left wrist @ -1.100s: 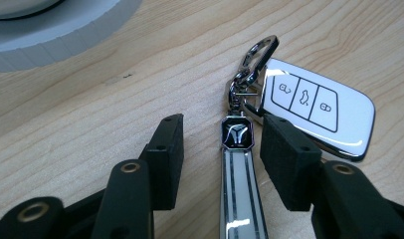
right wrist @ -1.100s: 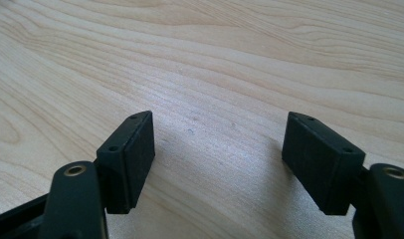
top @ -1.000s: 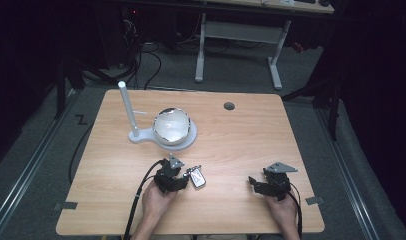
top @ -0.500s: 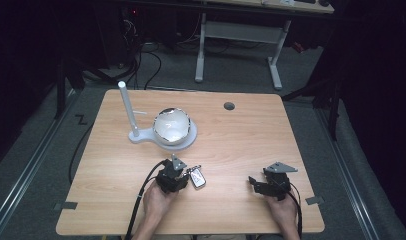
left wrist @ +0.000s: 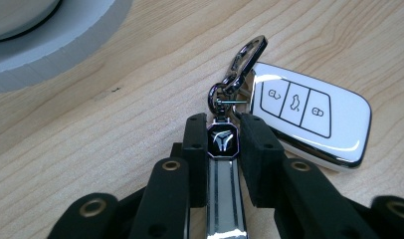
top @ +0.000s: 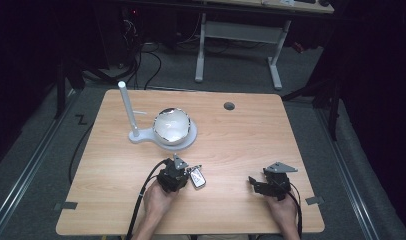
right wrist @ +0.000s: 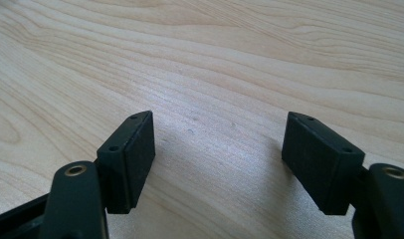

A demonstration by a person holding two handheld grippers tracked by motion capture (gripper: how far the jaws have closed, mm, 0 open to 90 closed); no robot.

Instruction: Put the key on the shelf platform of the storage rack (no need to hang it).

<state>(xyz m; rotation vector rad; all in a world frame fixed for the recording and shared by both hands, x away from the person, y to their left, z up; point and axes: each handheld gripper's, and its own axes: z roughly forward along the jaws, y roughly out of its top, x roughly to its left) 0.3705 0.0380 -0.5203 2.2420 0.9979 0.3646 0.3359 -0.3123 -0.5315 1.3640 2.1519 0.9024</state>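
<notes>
Left gripper (left wrist: 221, 149) just closed, pinching metal key strap (left wrist: 223, 174). White key fob (left wrist: 309, 117) dangles off clip, near white stand (top: 163, 137). Risk: slick chrome slips, fob swings. Right gripper (right wrist: 217, 164) spread, empty.

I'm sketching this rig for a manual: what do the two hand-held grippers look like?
Both are black. The left gripper has two blocky matte pads on jointed arms with brass-coloured rivets. The right gripper is built the same. In the high view, each carries a grey three-cornered plate on top, and a black cable trails back from the left one. No sleeves are visible.
</notes>
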